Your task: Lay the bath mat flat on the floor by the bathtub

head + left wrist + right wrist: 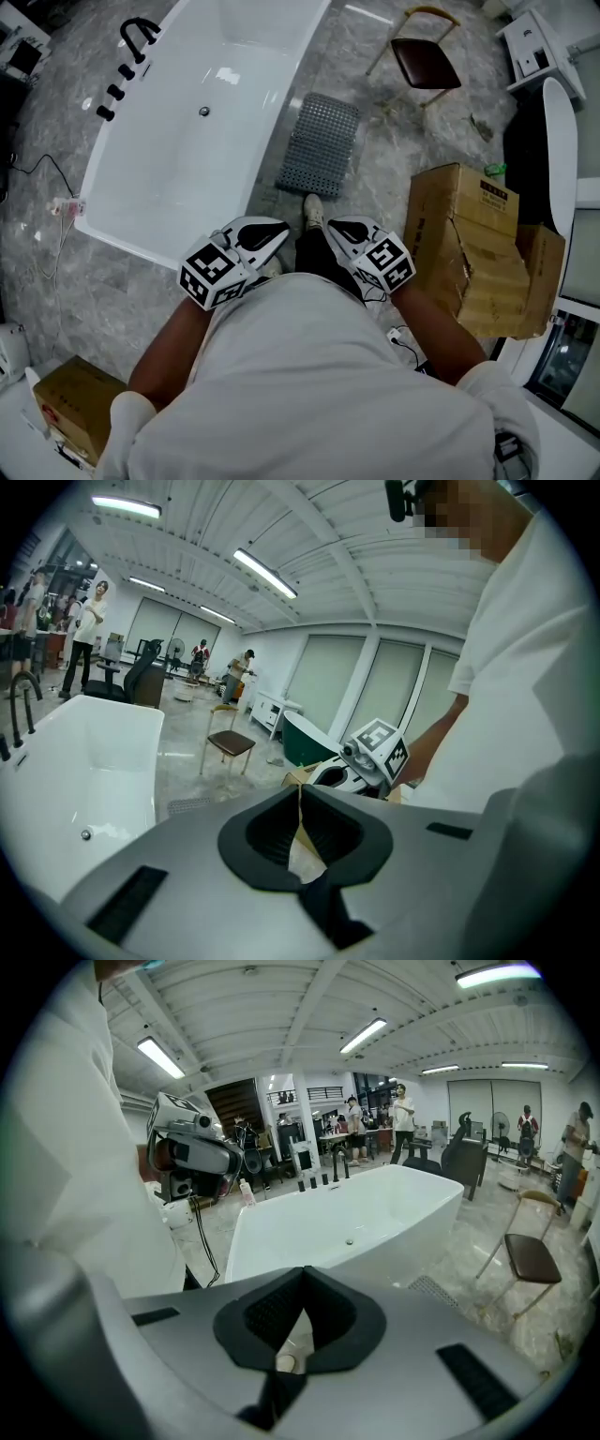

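One grey, perforated rectangular bath mat lies beside glossy white bathtub.

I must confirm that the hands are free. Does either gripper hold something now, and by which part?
Nothing is held. The left gripper and the right gripper both have their jaws together, empty. The bath mat lies flat beside the bathtub.

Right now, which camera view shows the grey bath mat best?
The head view: the whole bath mat lies flat on the floor beside the bathtub. The left gripper view shows only a thin strip of it; the right gripper view only a corner.
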Demonstrator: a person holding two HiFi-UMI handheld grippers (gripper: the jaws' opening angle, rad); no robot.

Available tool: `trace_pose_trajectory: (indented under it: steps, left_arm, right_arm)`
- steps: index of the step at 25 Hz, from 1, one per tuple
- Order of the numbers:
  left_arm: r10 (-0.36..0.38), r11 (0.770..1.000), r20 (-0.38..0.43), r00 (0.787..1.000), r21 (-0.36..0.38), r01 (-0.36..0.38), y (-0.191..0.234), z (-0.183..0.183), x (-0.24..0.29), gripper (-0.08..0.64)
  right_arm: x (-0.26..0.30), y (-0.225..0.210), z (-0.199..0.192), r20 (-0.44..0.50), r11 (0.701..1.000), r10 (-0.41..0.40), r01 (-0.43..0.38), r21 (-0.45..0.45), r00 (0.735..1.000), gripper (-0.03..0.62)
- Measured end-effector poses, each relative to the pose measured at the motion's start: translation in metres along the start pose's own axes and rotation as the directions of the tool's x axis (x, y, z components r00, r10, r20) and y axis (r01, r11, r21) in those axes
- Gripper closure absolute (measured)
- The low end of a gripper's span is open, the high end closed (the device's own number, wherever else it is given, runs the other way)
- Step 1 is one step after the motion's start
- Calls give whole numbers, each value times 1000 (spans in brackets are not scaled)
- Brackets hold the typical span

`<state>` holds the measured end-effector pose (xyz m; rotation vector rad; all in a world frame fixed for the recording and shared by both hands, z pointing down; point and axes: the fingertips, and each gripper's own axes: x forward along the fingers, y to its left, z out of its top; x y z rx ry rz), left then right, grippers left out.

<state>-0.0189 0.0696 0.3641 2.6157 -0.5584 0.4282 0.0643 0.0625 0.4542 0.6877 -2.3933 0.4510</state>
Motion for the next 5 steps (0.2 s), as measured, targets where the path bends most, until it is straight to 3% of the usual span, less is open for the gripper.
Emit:
trace_pose_trajectory:
  steps: [5]
  left_arm:
    - [-2, 1000, -14, 1000, -17, 2, 10, -2, 8, 538]
  right_arm:
    - [10, -9, 0, -9, 1000, 13, -13, 4, 1000, 584]
